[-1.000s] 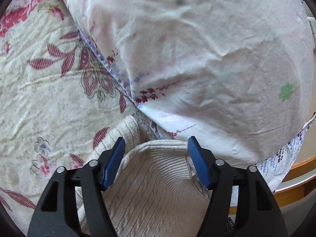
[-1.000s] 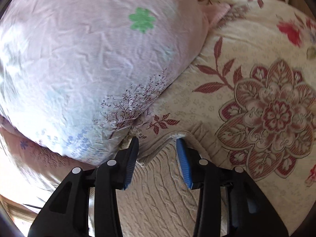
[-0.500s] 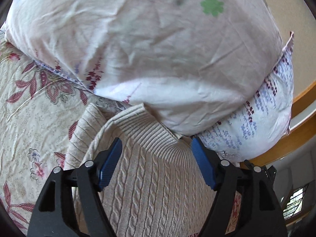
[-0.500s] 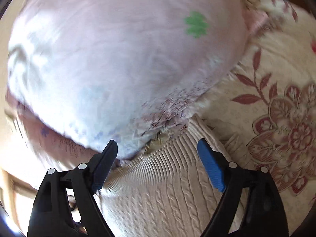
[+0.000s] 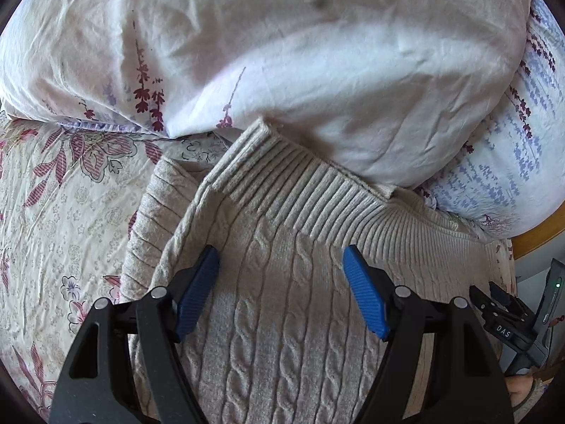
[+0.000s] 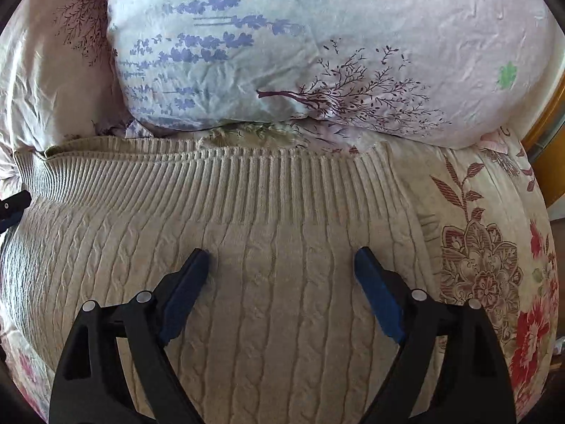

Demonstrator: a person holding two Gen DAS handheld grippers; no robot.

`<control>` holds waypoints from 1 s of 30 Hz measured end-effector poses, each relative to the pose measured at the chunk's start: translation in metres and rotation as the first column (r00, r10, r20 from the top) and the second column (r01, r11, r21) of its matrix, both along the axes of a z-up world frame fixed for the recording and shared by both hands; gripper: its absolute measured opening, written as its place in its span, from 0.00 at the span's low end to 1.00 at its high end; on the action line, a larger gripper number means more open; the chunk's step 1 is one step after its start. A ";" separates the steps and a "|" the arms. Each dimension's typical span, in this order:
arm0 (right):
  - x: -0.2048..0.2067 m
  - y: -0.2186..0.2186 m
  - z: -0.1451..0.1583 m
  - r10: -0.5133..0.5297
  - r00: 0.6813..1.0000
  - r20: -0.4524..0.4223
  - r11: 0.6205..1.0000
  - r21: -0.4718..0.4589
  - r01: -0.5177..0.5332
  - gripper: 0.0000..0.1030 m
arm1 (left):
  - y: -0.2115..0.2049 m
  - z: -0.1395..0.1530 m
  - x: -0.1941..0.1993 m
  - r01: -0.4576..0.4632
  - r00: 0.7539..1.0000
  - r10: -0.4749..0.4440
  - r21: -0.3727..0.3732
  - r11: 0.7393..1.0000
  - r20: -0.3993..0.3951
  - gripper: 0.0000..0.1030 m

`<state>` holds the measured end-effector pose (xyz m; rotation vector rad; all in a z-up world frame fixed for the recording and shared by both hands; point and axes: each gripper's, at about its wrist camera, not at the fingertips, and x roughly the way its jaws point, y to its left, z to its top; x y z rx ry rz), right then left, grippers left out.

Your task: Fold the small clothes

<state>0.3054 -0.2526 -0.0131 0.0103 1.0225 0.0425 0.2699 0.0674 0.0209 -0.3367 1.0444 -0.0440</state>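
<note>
Both the left gripper and the opening right gripper hover empty over the sweater, its ribbed hem lying left-to-right just beyond.

both claws agape, right widening

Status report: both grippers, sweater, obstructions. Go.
Left gripper open, right gripper opening, neither gripping. Sweater flat on bedspread. Pillow overlaps the ribbed hem.
</note>
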 end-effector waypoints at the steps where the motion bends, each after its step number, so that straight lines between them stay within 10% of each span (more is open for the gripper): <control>1: 0.002 0.000 -0.001 0.005 1.000 0.003 1.000 -0.004 -0.005 0.89 | -0.005 -0.003 0.001 -0.002 1.000 0.002 0.006 1.000 0.003 0.72; 20: -0.043 0.080 0.023 0.271 0.957 0.101 0.961 0.030 -0.275 0.91 | 0.066 0.022 -0.037 -0.088 0.994 0.092 -0.058 0.994 0.063 0.79; 30: -0.050 0.081 0.000 0.182 0.983 0.035 0.983 0.002 -0.182 0.94 | 0.062 0.006 -0.038 -0.043 0.999 0.044 -0.057 0.997 0.012 0.81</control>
